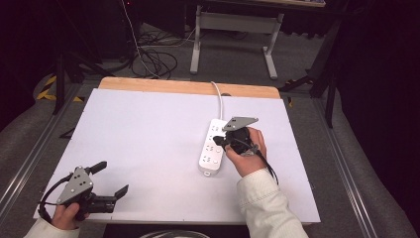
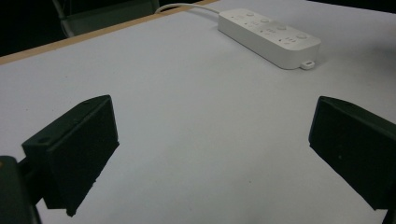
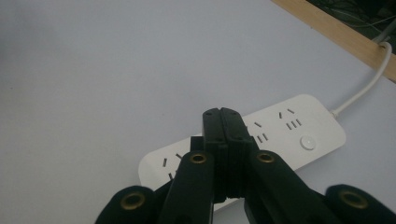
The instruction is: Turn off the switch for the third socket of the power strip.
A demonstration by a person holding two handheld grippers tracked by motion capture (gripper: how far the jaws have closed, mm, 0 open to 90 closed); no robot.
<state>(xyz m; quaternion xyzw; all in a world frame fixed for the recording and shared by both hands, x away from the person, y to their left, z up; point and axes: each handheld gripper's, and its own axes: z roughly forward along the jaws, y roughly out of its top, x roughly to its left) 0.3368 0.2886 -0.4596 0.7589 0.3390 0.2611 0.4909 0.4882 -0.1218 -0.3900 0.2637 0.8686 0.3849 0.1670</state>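
The long white plastic power strip [image 1: 212, 147] lies right of centre on the white tabletop [image 1: 138, 144]. Just above it hovers the right hand-held gripper [image 3: 223, 135], jaws pressed together, empty; pressing a switch wants a straight, gentle descent. The left hand-held gripper [image 1: 110, 178] rests spread, well apart.

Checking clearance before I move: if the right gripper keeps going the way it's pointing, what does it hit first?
Most likely the white power strip. The right gripper, jaws shut, points down at its socket face, though how much gap remains is unclear.

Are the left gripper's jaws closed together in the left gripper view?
No, the left gripper has its two black jaws standing wide apart, with bare white table between them.
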